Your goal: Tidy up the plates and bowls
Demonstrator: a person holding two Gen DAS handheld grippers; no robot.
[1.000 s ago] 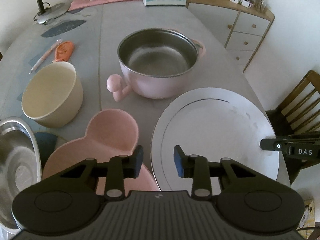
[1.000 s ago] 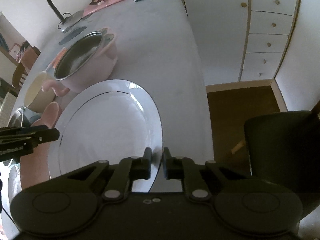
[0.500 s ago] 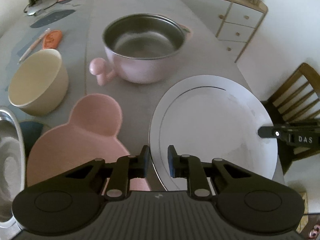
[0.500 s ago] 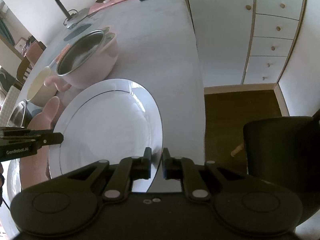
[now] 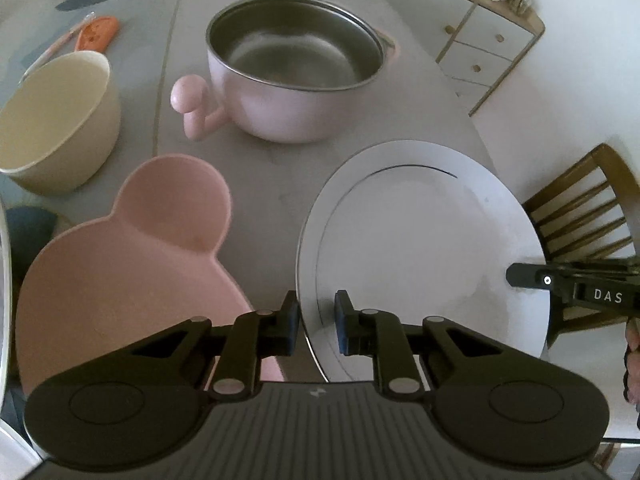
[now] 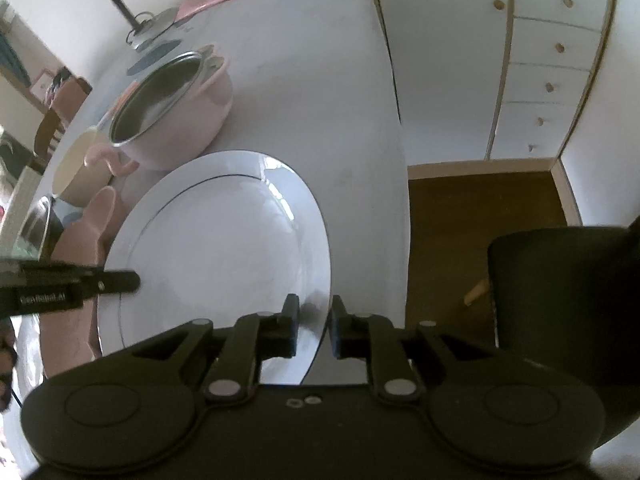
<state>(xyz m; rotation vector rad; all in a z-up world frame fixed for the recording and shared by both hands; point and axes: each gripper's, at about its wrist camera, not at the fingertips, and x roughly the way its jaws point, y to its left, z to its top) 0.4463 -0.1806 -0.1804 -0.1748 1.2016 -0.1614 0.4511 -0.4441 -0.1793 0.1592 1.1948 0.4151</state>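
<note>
A large white plate [image 5: 424,240] is held off the grey table [image 5: 280,168] by both grippers. My left gripper [image 5: 317,314] is shut on the plate's near-left rim. My right gripper [image 6: 315,320] is shut on the plate's [image 6: 224,240] opposite rim; its finger also shows in the left wrist view [image 5: 536,278]. A pink bear-shaped plate [image 5: 124,256] lies left of it. A pink pot with a steel inside [image 5: 296,68] stands behind. A cream bowl [image 5: 52,116] stands at the left.
A steel bowl's rim [image 6: 36,228] shows at the far left. An orange item and a pen [image 5: 94,32] lie behind the cream bowl. A wooden chair [image 5: 592,208] and white drawers [image 6: 540,60] stand past the table's right edge. A desk lamp [image 6: 120,4] is at the back.
My left gripper has closed from open onto the plate's rim. The plate has come up slightly and both views have moved closer to the pot.
</note>
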